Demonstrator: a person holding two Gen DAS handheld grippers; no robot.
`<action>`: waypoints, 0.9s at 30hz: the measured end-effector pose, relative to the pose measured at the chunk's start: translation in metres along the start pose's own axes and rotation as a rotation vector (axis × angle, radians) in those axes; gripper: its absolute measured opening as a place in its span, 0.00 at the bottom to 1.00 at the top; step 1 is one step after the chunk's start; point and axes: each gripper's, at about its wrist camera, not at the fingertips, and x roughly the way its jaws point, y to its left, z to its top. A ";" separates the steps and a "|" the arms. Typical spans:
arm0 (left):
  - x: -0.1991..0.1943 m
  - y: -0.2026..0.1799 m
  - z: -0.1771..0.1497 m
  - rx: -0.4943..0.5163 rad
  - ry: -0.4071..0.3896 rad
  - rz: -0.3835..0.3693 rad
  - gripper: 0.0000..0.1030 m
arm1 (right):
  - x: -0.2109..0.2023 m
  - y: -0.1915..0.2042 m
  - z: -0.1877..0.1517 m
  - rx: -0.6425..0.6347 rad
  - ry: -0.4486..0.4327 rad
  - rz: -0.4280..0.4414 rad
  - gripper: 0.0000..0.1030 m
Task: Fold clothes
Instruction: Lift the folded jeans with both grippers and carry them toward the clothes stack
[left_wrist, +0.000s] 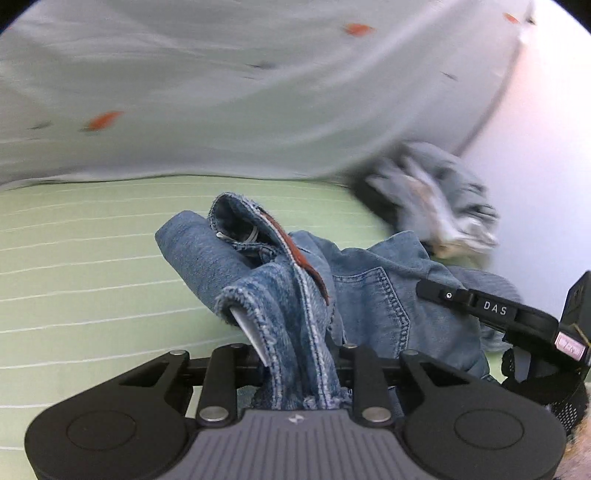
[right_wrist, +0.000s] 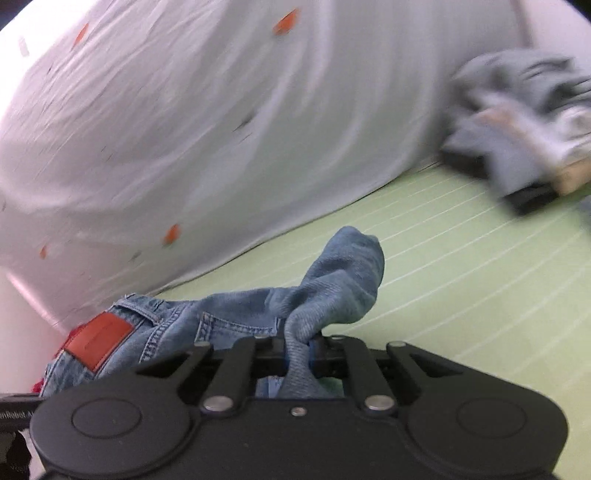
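Observation:
A pair of blue jeans (left_wrist: 258, 273) with a red-brown leather patch (right_wrist: 98, 341) is bunched over a green striped sheet (left_wrist: 74, 266). My left gripper (left_wrist: 299, 358) is shut on the waistband, and denim hides its fingertips. My right gripper (right_wrist: 299, 350) is shut on another fold of the same jeans (right_wrist: 332, 280). The right gripper also shows in the left wrist view (left_wrist: 495, 310), lying over the denim at the right.
A white quilt with orange marks (left_wrist: 221, 92) is heaped behind the jeans and also fills the right wrist view (right_wrist: 184, 129). A blurred pile of grey-blue clothes (left_wrist: 436, 195) lies at the back right, also in the right wrist view (right_wrist: 517, 118).

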 end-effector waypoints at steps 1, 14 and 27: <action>0.012 -0.024 0.001 0.002 -0.001 -0.016 0.26 | -0.016 -0.025 0.009 0.002 -0.020 -0.010 0.09; 0.141 -0.327 0.044 0.065 -0.046 -0.205 0.26 | -0.157 -0.293 0.170 -0.150 -0.165 -0.109 0.09; 0.266 -0.316 0.006 -0.044 0.269 0.120 0.54 | -0.061 -0.399 0.128 -0.411 0.122 -0.580 0.59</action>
